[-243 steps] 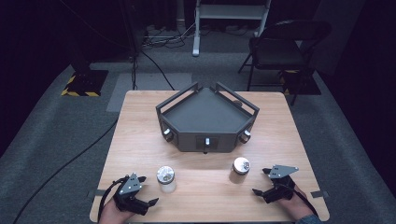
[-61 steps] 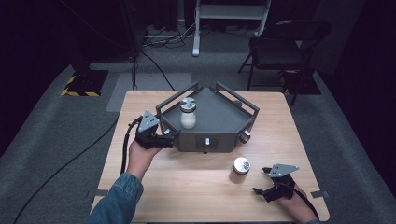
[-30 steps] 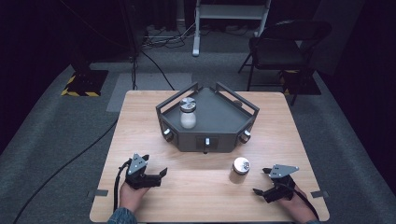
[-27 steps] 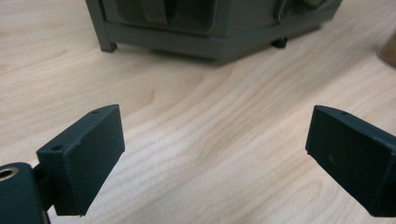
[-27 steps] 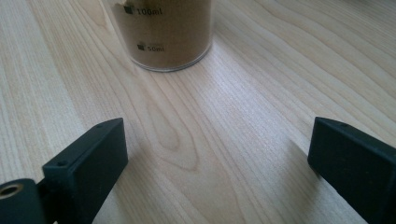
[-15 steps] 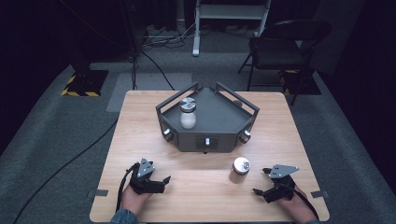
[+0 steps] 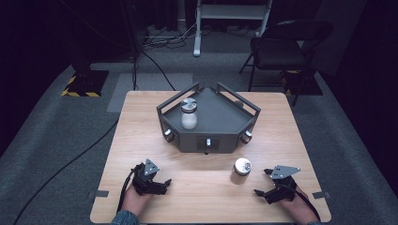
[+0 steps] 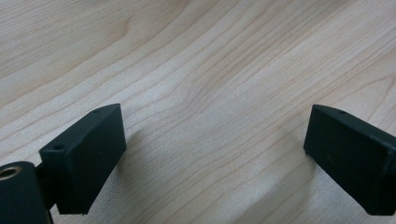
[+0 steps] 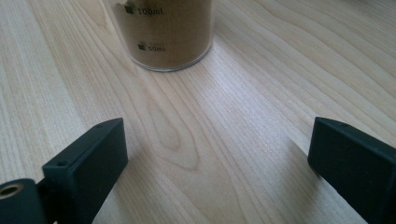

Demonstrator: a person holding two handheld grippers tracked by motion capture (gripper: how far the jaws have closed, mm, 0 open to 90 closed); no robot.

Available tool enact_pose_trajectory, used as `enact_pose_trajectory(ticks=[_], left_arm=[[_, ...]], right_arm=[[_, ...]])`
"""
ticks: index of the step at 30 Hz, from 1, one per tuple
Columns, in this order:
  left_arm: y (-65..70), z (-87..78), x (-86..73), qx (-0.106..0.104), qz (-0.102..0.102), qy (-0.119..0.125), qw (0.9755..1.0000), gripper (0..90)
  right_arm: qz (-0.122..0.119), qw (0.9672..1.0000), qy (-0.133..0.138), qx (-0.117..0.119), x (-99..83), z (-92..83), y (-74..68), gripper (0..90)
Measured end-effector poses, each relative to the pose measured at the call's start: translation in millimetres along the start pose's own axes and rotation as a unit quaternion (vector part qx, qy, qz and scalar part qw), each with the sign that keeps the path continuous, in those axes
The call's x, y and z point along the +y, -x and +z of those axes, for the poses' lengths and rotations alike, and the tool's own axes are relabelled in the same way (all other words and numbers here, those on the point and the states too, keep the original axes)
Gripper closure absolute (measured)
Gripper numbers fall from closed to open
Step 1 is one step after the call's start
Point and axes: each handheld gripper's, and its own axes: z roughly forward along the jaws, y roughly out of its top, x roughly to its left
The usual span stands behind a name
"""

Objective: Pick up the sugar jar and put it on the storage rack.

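Observation:
A jar (image 7: pixel 188 114) with white contents and a metal lid stands inside the dark five-sided tray (image 7: pixel 220 123), at its left. A second lidded jar (image 7: pixel 242 167) stands on the wooden table in front of the tray. Its brown contents and printed volume marks show close up in the right gripper view (image 9: pixel 163 32). My right gripper (image 7: pixel 262 183) rests on the table just right of that jar, open and pointing at it (image 9: pixel 217 163). My left gripper (image 7: pixel 164 186) sits near the front left edge, open over bare wood (image 8: pixel 215 158).
The tray has raised rails and small knobs (image 7: pixel 207 142) on its front walls. A folding chair (image 7: pixel 281 51) and cables (image 7: pixel 155 65) lie on the floor beyond the table. Bare wood stretches between the two grippers.
The left hand carried a jar from the table into the tray, let it go and drew back to the front left. Over the last second it slid slightly right. The right gripper stayed still.

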Motion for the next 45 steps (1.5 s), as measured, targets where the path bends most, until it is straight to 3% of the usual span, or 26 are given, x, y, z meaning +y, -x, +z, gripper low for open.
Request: enact_pose_trajectory(ticks=[45], left_arm=[[0.8, 0.9, 1.2, 0.002, -0.003, -0.001, 1.0000, 3.4]], right_arm=[[0.001, 1.0000, 0.000, -0.002, -0.2, -0.1, -0.8, 4.6]])
